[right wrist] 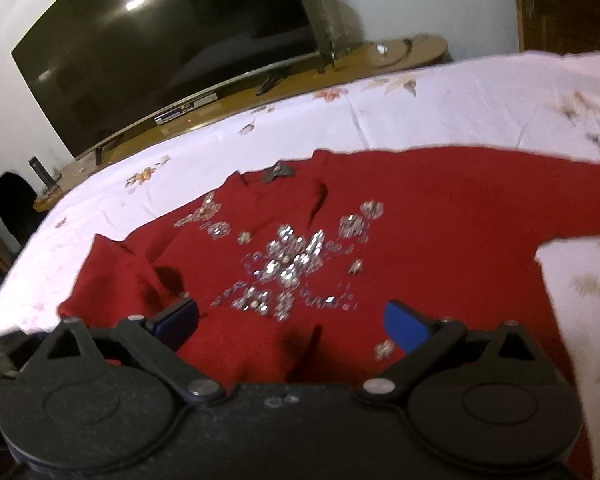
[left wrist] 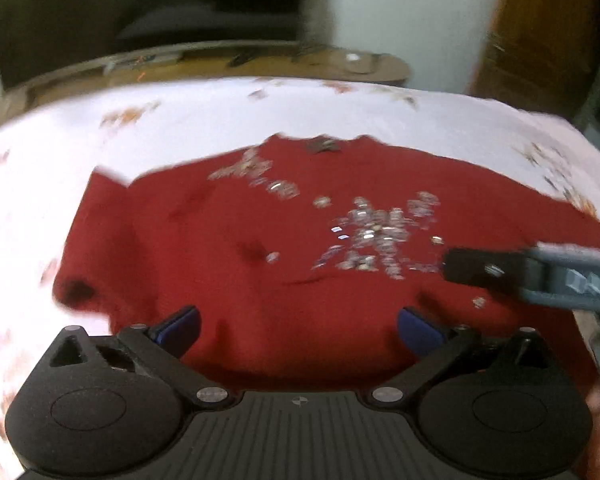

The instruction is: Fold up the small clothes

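Over the red sweater (left wrist: 260, 248), spread flat on the floral sheet (left wrist: 180, 120), I have my left gripper (left wrist: 298, 330) spread wide, gripping nothing; my right gripper (right wrist: 292, 320) gapes equally wide above its sequins (right wrist: 288, 264), empty.

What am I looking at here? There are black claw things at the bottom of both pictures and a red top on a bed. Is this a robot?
No robot arm here: a person holds a two-finger gripper in each hand, each with a camera looking along its fingers. One picture is from the left gripper, the other from the right gripper; the blue tips are their finger pads. Both stand open and hold nothing. Below them a red top with shiny sequins lies spread on a white flowered sheet. In the left view, the grey and black bar at the right edge is probably the right gripper's finger. Behind is a television on a wooden stand.
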